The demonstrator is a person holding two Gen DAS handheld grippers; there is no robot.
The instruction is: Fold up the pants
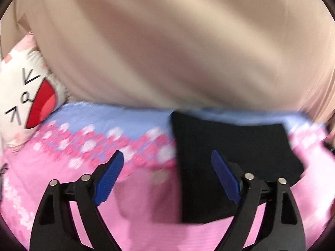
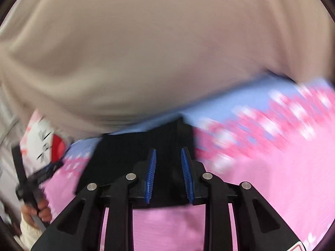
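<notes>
Big beige curtain [image 1: 167, 41] fills the upper half of both views, hanging behind the bed. Below it, pink bedsheet [image 1: 146, 198] with a blue band and pink-white blossom print along the far edge. White cartoon-face pillow [image 1: 23, 96] with red mouth at the far left end of the bed.

Black pants [image 1: 234, 156] lying flat on the sheet, already folded to a compact rectangle, close to the curtain side. Long axis running roughly from the near edge toward the curtain in the left wrist view; heavy motion blur, so exact edges probably a bit off.

Left tool [image 1: 167, 177]: blue pads spread wide, nothing between them, right pad over the pants' left portion, left pad over bare sheet. No contact visible.

Right tool [image 2: 168, 173]: pads drawn in to a narrow gap, not fully together, over the near part of the pants [image 2: 146, 152]. Black fabric seen through the gap; pads pressing it or just above it — cannot tell.

Hand [image 2: 36, 211] gripping the left tool's handle, lower left of right wrist view, blurred.
</notes>
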